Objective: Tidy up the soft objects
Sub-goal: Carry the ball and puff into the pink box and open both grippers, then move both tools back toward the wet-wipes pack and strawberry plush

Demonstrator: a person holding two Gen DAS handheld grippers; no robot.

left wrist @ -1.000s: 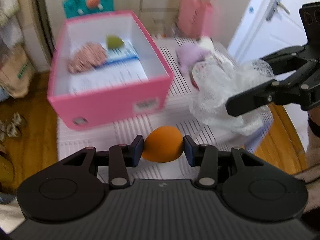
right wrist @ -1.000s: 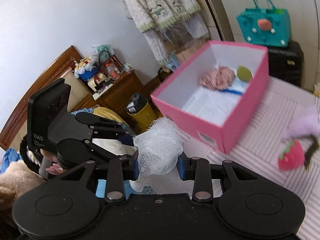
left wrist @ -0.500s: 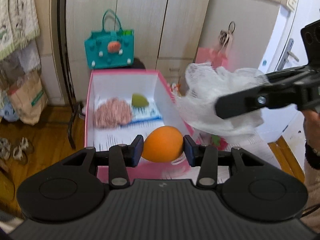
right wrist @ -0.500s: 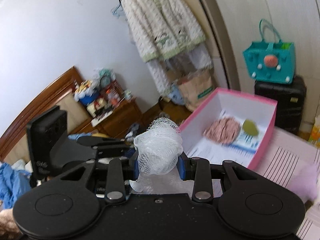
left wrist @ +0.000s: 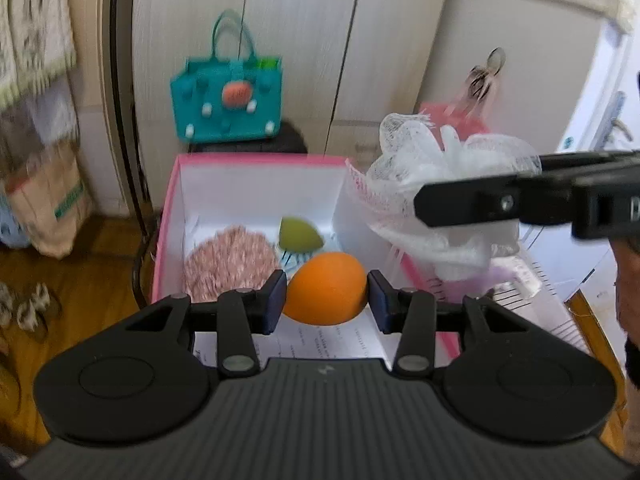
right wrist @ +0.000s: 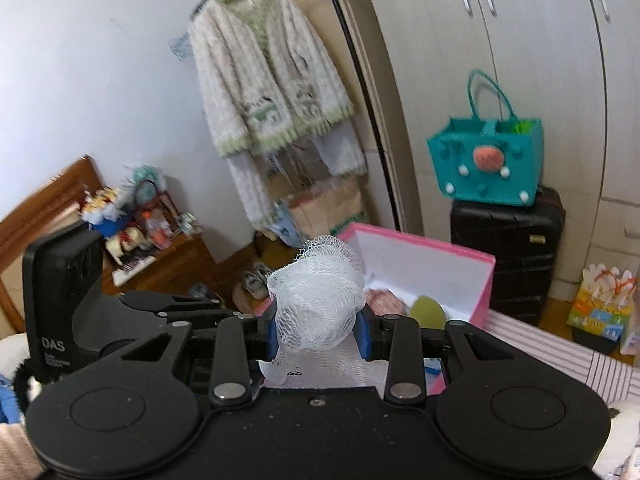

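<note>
My left gripper (left wrist: 327,300) was clamped on a smooth orange egg-shaped sponge (left wrist: 326,288) above the open pink cardboard box (left wrist: 256,159), where a pink fuzzy pad (left wrist: 230,258) and a green sponge (left wrist: 299,233) lay. My right gripper (right wrist: 318,330) squeezed a white mesh bath puff (right wrist: 316,304) beside it.

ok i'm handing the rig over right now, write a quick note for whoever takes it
Left gripper: shut on the orange sponge, above the pink box.
Right gripper: shut on the white mesh pouf, by the box's right wall.
Done: the pink knit piece and the green sponge lie in the box.
Left: release both held items into the box. A purple soft item shows on the striped surface right of the box, likely next.
</note>
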